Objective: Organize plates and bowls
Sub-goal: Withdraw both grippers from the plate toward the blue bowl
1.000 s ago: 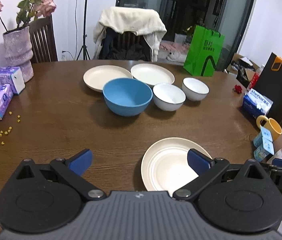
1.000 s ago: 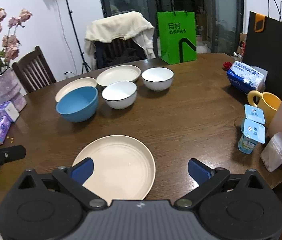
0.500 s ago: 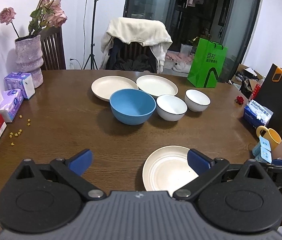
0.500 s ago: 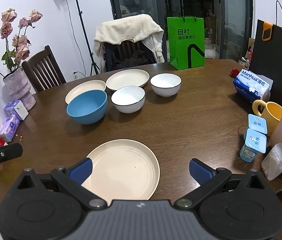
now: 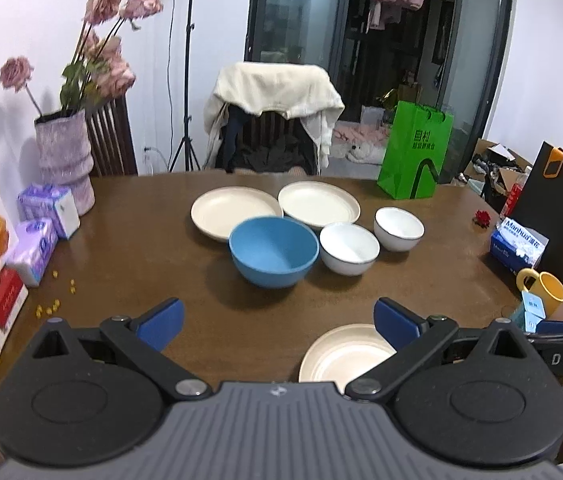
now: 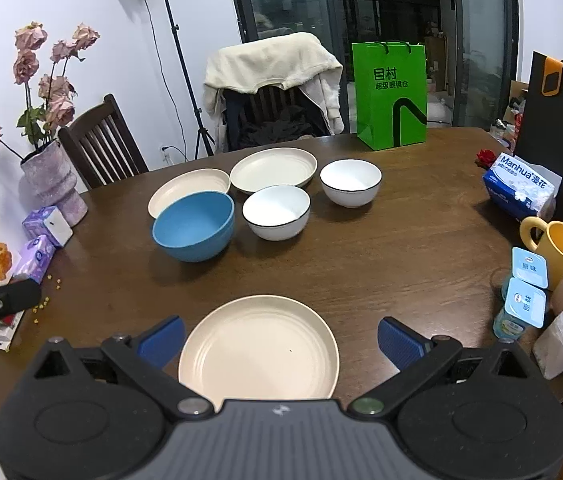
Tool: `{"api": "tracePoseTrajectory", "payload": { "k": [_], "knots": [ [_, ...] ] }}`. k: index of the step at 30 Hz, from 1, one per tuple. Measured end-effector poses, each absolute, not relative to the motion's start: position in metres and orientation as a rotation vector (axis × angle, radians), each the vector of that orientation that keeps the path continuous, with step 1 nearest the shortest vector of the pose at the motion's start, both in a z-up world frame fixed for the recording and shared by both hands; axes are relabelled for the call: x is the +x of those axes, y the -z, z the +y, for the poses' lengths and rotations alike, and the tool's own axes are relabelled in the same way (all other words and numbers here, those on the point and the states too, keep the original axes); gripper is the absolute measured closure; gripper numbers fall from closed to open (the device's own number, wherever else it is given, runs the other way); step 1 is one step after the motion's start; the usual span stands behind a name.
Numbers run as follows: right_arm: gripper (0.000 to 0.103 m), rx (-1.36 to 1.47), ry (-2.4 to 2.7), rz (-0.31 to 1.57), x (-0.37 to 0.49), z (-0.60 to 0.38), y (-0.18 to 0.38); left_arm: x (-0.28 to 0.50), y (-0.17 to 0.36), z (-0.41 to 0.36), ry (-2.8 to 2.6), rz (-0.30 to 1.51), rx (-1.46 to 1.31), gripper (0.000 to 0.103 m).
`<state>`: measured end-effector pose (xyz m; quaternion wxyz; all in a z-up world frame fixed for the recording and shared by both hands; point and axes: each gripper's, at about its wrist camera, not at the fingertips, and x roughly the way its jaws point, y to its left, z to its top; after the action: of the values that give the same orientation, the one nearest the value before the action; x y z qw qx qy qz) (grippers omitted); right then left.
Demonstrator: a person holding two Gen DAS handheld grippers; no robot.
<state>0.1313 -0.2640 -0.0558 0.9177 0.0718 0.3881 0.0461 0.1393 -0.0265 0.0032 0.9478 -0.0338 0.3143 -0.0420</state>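
Right wrist view: cream plate (image 6: 258, 350), rigid, shallow, probably light and slick, lies alone on table (image 6: 401, 248) near its front edge, between spread right gripper (image 6: 279, 338) fingers; best pinched at rim. Left gripper (image 5: 277, 322) likewise spread, empty.

Bare table (image 6: 381, 248) lay between near plate (image 6: 259, 350) and bowl cluster: blue bowl (image 6: 193, 226), white bowl (image 6: 276, 216). Right edge crowded by yellow mug (image 6: 557, 246) and yogurt cups (image 6: 521, 300).

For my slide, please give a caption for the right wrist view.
Open right gripper above a cream plate; blue bowl behind.
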Motion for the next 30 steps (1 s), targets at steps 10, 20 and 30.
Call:
{"api": "tracePoseTrajectory", "payload": {
  "k": [10, 20, 30],
  "knots": [
    [0.0, 0.128, -0.076, 0.794, 0.158, -0.246, 0.043, 0.178, -0.018, -0.013, 0.118, 0.638, -0.076, 0.0],
    [0.0, 0.122, -0.087, 0.804, 0.202, -0.23, 0.034, 0.231, -0.029, 0.004, 0.102, 0.635, -0.067, 0.0],
    [0.0, 0.106, -0.092, 0.823, 0.258, -0.211, 0.03, 0.285, -0.036, 0.028, 0.077, 0.629, -0.072, 0.0]
  ]
}}
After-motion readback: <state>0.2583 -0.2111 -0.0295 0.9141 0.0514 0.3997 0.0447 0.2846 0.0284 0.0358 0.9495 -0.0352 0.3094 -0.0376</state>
